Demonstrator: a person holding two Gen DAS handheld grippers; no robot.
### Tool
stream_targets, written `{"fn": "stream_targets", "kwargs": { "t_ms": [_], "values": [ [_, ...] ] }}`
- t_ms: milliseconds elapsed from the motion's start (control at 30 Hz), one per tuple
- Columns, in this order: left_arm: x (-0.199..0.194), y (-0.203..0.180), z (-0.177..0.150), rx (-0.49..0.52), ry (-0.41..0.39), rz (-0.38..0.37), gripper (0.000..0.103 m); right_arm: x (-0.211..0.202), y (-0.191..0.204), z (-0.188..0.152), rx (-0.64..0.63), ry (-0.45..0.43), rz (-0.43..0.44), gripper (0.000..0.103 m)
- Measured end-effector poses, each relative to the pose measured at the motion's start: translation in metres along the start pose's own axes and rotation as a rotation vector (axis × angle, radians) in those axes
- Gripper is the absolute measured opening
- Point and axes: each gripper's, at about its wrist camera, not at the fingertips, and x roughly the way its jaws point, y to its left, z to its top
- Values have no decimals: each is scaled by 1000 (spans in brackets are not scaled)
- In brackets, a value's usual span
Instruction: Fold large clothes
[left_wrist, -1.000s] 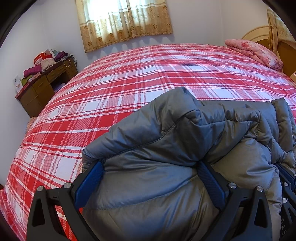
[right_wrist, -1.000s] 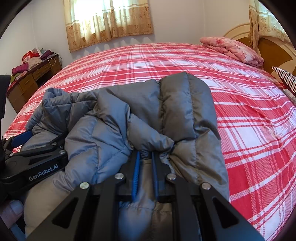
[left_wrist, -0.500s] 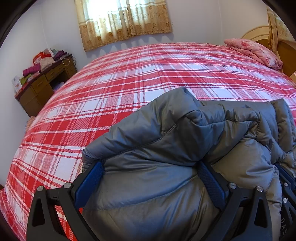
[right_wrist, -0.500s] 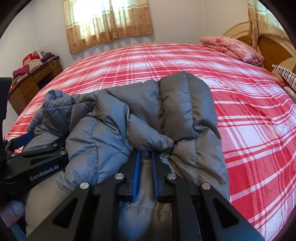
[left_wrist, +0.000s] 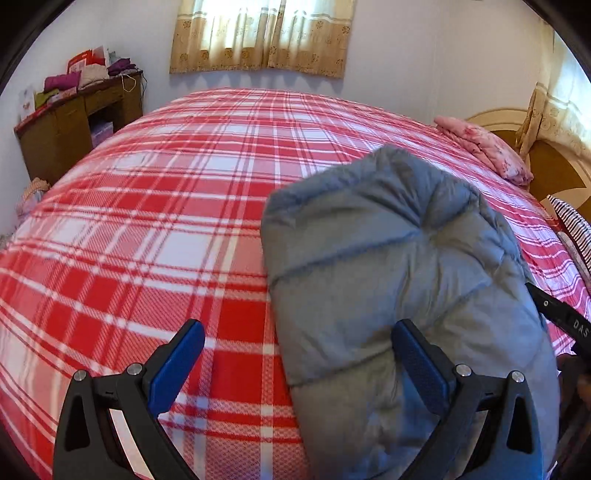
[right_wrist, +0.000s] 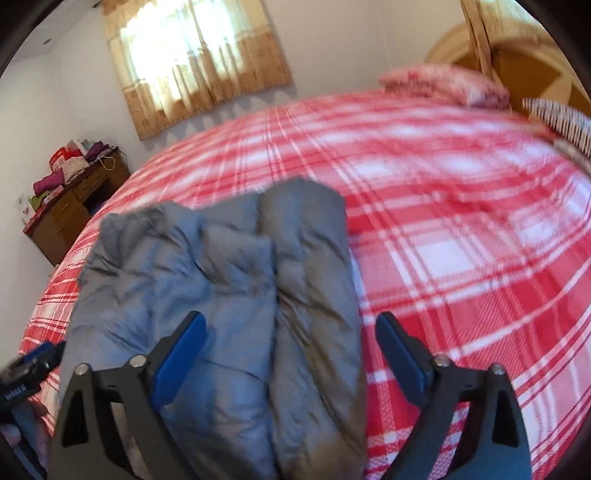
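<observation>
A grey puffer jacket (left_wrist: 399, 273) lies folded in a bundle on the red plaid bed (left_wrist: 155, 236). My left gripper (left_wrist: 299, 350) is open and empty above the jacket's left edge; its right finger (left_wrist: 417, 354) lies over the fabric and its left finger over the bedspread. In the right wrist view the jacket (right_wrist: 229, 295) lies as two puffy rolls. My right gripper (right_wrist: 291, 339) is open and empty above the jacket's near end, holding nothing. The right wrist view is motion-blurred.
A wooden desk (left_wrist: 74, 125) with piled clothes stands at the far left by the wall. A pink folded blanket (left_wrist: 484, 147) and a striped pillow (left_wrist: 572, 229) lie by the headboard (left_wrist: 546, 162) on the right. A curtained window (left_wrist: 258, 37) is behind.
Both grippers have let go of the jacket and pulled back; the right one opened. The left view has shifted left, so the jacket now sits to its right. The jacket lies flatter.
</observation>
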Motion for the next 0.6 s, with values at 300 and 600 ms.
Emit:
{"fn": "stream_targets", "kwargs": {
  "t_ms": [300,600],
  "values": [
    [8,-28,-3,84,-23,-29,102,15,6,-16,14,50,171,78],
    [14,-53,1,146,-37,-150,63,31,9,-15,13,130,359,33]
  ]
}}
